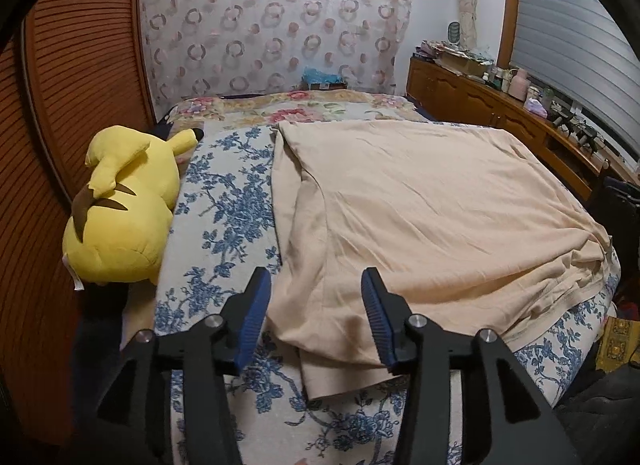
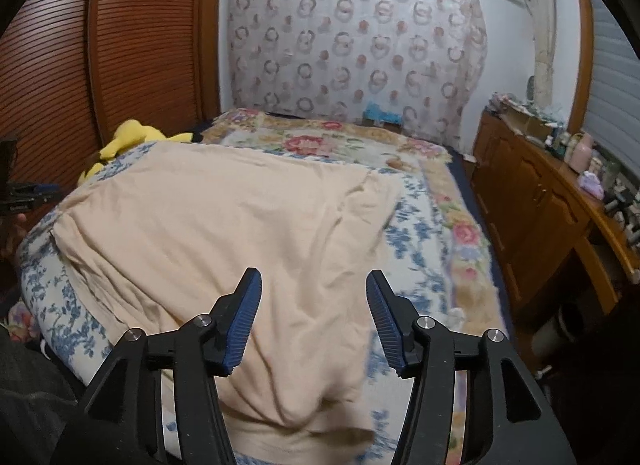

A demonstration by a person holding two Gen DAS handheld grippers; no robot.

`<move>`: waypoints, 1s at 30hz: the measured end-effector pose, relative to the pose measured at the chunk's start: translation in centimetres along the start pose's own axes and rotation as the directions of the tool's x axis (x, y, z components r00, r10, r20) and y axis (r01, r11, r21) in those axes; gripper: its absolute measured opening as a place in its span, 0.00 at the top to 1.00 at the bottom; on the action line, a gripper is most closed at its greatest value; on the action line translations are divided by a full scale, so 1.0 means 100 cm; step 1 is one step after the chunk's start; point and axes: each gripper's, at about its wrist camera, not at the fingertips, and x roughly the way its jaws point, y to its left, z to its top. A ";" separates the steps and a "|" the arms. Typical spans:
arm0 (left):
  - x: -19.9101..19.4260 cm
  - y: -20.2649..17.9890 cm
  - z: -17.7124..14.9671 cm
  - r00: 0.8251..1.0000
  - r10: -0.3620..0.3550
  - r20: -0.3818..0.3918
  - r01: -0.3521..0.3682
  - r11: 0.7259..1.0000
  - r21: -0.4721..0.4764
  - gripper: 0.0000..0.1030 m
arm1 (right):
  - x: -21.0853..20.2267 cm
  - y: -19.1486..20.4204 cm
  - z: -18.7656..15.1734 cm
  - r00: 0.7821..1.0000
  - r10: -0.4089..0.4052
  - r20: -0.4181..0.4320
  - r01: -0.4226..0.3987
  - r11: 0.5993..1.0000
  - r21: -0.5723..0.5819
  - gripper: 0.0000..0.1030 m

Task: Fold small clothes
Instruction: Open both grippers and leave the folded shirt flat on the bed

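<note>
A beige garment (image 1: 420, 201) lies spread on the blue-flowered bedspread (image 1: 228, 209), its left side folded in. It also shows in the right wrist view (image 2: 224, 225), with a sleeve hanging toward the bed's near edge. My left gripper (image 1: 316, 285) is open and empty, above the garment's near left corner. My right gripper (image 2: 314, 285) is open and empty, above the garment's near right part. The left gripper's body shows at the left edge of the right wrist view (image 2: 24, 193).
A yellow plush toy (image 1: 124, 205) lies at the bed's left side against the slatted wooden door (image 1: 60, 105). A wooden dresser (image 2: 540, 205) with several small items stands right of the bed. A floral quilt (image 2: 320, 145) covers the far bed.
</note>
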 end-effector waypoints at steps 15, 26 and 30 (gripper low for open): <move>0.023 0.005 -0.021 0.997 0.012 -0.080 -0.015 0.999 -0.041 0.51 | 0.079 0.044 -0.009 0.985 0.088 -0.146 -0.094 0.995 -0.033 0.46; 0.027 0.008 -0.031 0.996 0.016 -0.090 -0.021 0.998 -0.056 0.51 | 0.099 0.050 -0.011 0.976 0.088 -0.200 -0.102 0.993 -0.058 0.41; 0.027 0.008 -0.031 0.996 0.021 -0.090 -0.026 0.998 -0.057 0.51 | 0.100 0.048 -0.011 0.974 0.099 -0.204 -0.112 0.992 -0.054 0.38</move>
